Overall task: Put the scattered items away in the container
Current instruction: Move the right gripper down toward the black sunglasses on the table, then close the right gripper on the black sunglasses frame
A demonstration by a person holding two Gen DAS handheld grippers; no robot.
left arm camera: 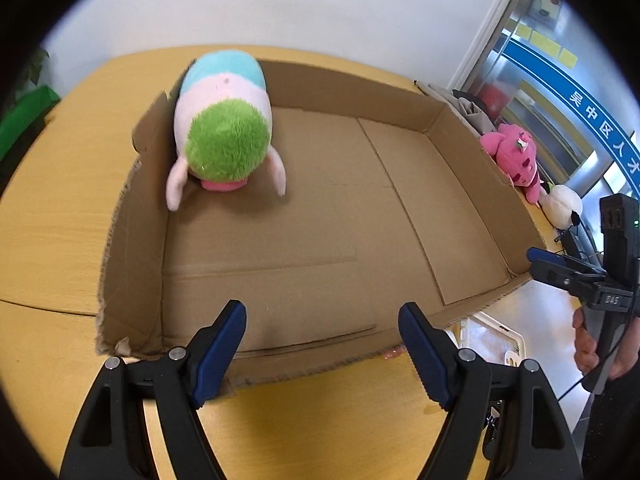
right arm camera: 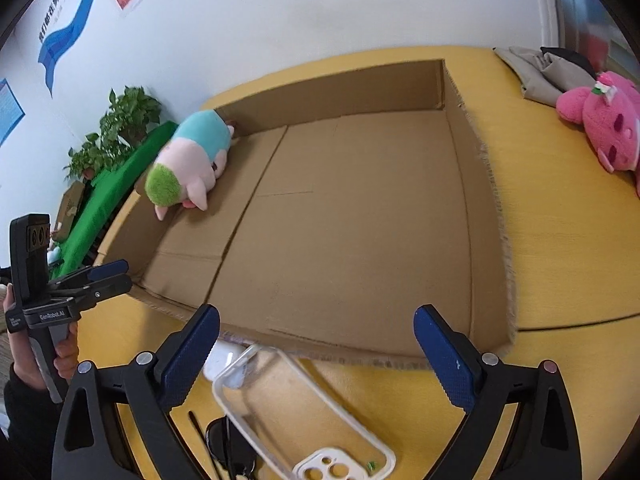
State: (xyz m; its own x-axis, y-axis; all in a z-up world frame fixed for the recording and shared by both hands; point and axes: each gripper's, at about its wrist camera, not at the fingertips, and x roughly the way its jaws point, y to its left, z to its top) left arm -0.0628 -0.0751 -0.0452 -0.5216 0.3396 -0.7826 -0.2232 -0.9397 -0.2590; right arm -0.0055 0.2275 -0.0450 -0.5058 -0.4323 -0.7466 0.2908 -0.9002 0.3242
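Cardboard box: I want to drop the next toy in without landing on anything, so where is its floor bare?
The shallow brown cardboard box has bare floor everywhere except its far left corner, taken by the green-headed pink and blue plush toy. Beyond the right wall lies the pink plush toy; the clear phone case crowds the near edge.

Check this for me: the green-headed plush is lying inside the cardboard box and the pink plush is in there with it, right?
Not quite. The green-headed plush does lie inside the cardboard box, but the pink plush is outside it, on the yellow table beyond the box's right wall. The right wrist view shows this.
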